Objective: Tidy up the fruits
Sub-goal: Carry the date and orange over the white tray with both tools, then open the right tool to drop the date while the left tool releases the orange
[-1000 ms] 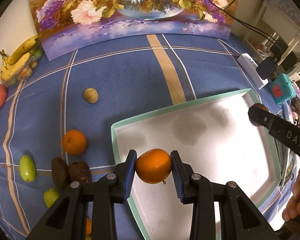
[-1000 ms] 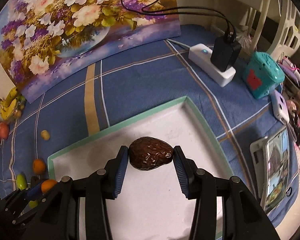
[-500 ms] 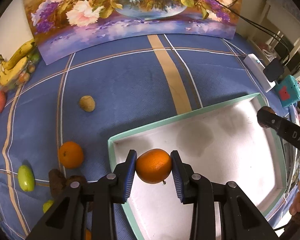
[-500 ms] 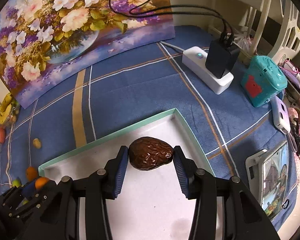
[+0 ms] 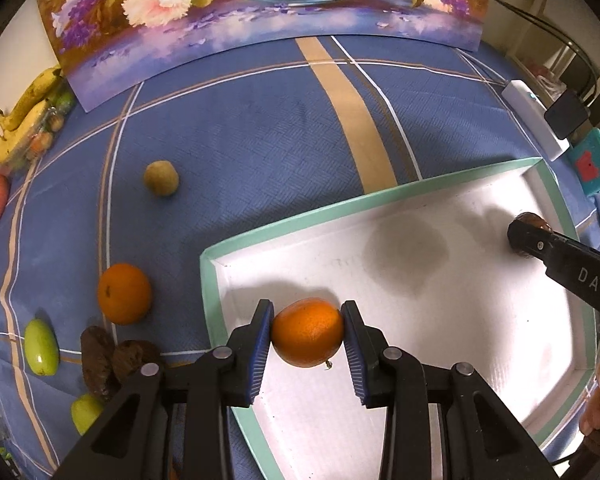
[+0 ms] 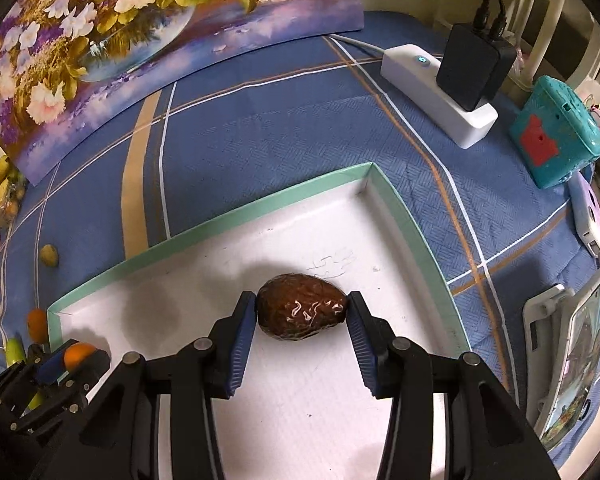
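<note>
Placing step: left tongs (image 5: 307, 332) pinching orange (image 5: 307, 331) over tray (image 5: 260, 229) near its left rim, right tongs (image 6: 302, 316) pinching brown fruit (image 6: 301, 306) over tray's far-right corner; next, lower and release both

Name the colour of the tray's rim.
Mint green around a white floor; the tray rim shows best in the right wrist view.

A: What differs in the left wrist view?
B: The tray (image 5: 380, 196) fills more of the frame; loose orange (image 5: 124, 293) sits lower left.
A: And the right?
B: Tray corner (image 6: 370, 168) nearer centre.
</note>
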`<state>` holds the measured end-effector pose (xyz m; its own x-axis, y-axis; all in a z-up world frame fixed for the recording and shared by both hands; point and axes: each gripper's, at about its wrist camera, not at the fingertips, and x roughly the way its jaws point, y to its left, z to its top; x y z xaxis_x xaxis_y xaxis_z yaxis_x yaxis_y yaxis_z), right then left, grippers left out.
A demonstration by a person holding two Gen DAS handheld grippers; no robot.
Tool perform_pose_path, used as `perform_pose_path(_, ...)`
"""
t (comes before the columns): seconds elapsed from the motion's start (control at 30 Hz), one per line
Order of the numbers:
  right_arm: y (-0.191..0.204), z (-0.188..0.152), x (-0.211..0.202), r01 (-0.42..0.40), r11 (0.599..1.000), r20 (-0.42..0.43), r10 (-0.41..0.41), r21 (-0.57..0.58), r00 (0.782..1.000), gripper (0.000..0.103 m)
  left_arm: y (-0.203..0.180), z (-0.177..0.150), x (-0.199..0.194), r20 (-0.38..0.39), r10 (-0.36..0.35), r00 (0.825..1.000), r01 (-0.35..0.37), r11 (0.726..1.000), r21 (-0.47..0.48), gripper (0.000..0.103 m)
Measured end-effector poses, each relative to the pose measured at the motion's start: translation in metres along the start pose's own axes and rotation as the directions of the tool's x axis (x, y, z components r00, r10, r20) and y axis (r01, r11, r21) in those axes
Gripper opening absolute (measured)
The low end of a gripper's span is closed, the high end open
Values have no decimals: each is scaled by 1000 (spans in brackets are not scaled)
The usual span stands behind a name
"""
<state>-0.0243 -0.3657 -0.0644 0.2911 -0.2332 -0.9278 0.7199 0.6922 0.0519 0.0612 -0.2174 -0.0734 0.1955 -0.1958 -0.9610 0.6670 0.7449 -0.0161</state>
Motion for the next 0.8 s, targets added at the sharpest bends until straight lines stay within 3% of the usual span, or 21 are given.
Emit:
perform_pose_path(0.4, 0, 2, 1, 3, 1000, -12, -3, -11, 1000, 48, -5, 3, -5, -9, 3, 1000, -2, 1000, 24, 40)
perform_pose_path(0.5, 2, 4, -3, 0, 1000, -5, 0, -23, 1000, 51, -7, 5, -16, 16, 2, 1000, -3, 999, 41, 49)
perform_pose_path(0.8, 2, 10, -34, -7, 999, 59, 10, -50, 998, 55, 1, 7, -41, 64, -4, 998, 3, 1000, 12, 51)
